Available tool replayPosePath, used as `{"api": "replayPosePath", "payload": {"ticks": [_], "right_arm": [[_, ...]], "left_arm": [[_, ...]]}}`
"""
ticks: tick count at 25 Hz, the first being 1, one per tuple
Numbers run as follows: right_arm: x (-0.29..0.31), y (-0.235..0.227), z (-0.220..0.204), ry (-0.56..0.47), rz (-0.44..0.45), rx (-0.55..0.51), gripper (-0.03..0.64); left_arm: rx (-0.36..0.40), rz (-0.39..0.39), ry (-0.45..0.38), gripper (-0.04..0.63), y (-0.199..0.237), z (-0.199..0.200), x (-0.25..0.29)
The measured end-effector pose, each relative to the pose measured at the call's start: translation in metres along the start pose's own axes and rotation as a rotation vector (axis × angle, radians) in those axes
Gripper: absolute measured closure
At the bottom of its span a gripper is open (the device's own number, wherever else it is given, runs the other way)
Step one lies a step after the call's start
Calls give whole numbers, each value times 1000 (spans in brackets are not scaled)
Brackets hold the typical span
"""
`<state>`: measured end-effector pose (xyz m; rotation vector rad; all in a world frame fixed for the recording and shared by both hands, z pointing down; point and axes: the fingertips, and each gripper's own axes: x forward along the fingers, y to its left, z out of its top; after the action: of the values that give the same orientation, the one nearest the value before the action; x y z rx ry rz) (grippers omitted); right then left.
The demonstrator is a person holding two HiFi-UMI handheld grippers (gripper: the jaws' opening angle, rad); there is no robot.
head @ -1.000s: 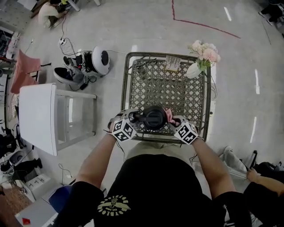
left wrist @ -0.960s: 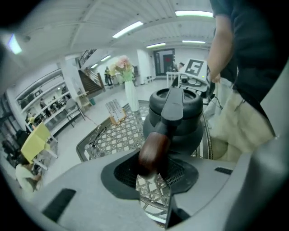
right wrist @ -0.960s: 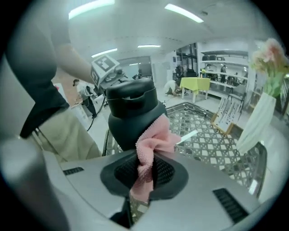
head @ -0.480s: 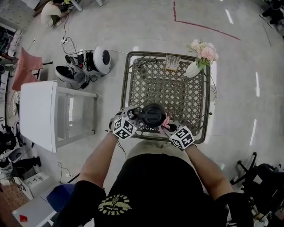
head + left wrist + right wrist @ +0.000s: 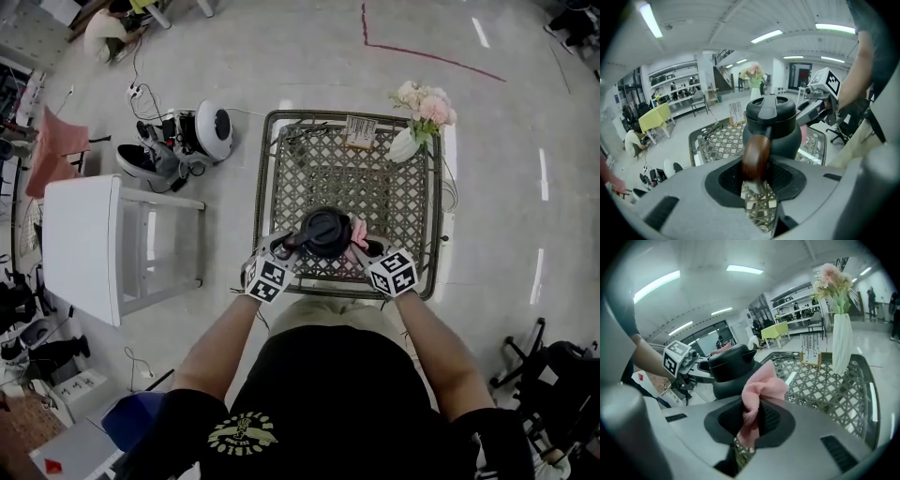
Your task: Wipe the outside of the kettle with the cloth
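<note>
Arms first, in the head view: both forearms reach up from the bottom of the frame and angle inward. The left tool and right tool flank the kettle at mid-frame, over the lower part of the surface. That surface is a square of open woven lattice inside a dark rim. The kettle is round and matte black, seen lid-up. A pink cloth is bunched against its right side, right at the right tool's tip. At the surface's upper right corner there's a white vase of pale pink flowers.

Over to the left gripper view: the left tool is clenched on the kettle's handle. It's a smooth, glossy brown wooden curve, rising from between the jaws to the dark, rounded body at centre frame.

Now the right gripper view: the jaws are pinched tight on the cloth. It's soft, nubbly fabric, ruffling out above them at centre frame. It overlaps the kettle's black flank, which sits just left of centre.
</note>
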<state>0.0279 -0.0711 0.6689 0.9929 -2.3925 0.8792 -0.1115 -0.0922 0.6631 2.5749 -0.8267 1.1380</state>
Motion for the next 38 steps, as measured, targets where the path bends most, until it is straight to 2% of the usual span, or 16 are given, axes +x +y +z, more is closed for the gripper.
{"api": "replayPosePath", "payload": {"ticks": [3, 7, 12, 18, 23, 28, 38], "right_arm": [[-2, -20, 5, 12, -37, 5, 575], [-5, -40, 20, -33, -78, 55, 577], [-4, -33, 34, -74, -46, 64, 577], [-18, -13, 5, -55, -6, 101, 578], [-17, 8, -17, -3, 14, 59, 577], [0, 18, -48, 120, 33, -38, 577], [39, 7, -95, 282, 15, -135, 577]], "left_arm": [[-37, 24, -5, 488, -12, 11, 3], [-54, 34, -3, 492, -30, 15, 5], [-48, 35, 17, 494, -44, -1, 3], [-58, 27, 10, 494, -43, 0, 5], [-64, 27, 8, 494, -42, 0, 4], [-70, 29, 4, 494, -42, -1, 3], [-68, 36, -11, 494, -42, 1, 3]]}}
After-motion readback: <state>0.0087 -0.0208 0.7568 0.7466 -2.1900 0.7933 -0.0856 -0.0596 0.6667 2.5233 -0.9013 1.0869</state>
